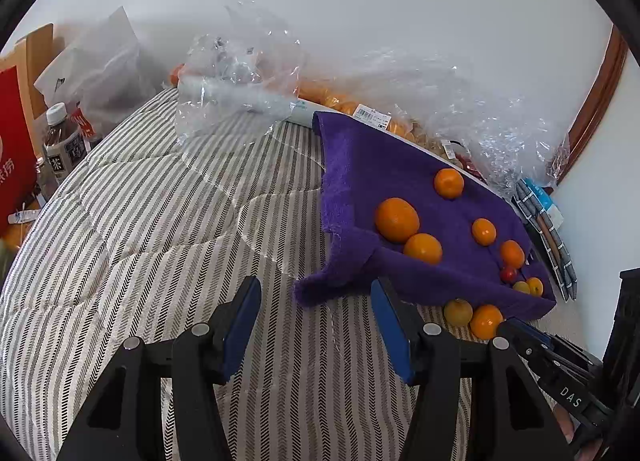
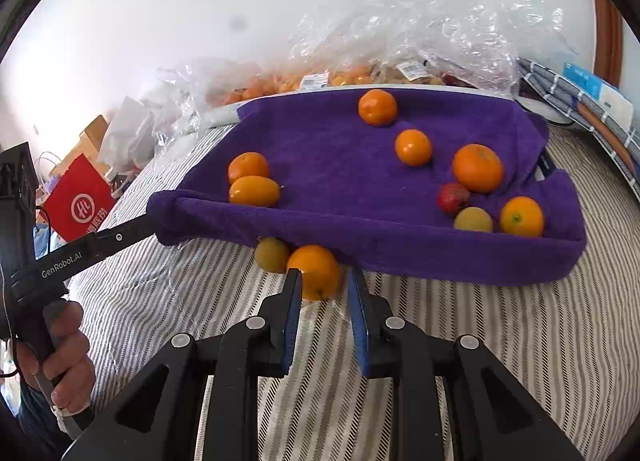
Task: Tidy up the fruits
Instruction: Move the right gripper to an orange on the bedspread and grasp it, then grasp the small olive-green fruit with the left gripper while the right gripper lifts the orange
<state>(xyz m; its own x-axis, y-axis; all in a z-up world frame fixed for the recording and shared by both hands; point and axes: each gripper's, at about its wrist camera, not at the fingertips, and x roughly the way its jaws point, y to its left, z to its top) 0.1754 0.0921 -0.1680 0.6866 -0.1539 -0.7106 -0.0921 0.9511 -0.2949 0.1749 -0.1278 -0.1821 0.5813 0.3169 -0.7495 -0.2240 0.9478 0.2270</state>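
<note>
Picking is the step: your right tongs (image 2: pixel 322 279) clamp the orange (image 2: pixel 314 271) on the striped bedcover (image 2: pixel 480 341), beside the purple towel (image 2: pixel 340 165). Your left tongs (image 1: pixel 316 297), part-open, pinch nothing. Next, lift it clear onto that towel.

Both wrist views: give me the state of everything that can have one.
right claw, shut on the loose orange beside the purple towel.
left claw, open, tips by the towel corner.
purple towel, spread out, front edge rolled up.
plastic bags, crumpled, fruit inside.
bottle, capped.
</note>
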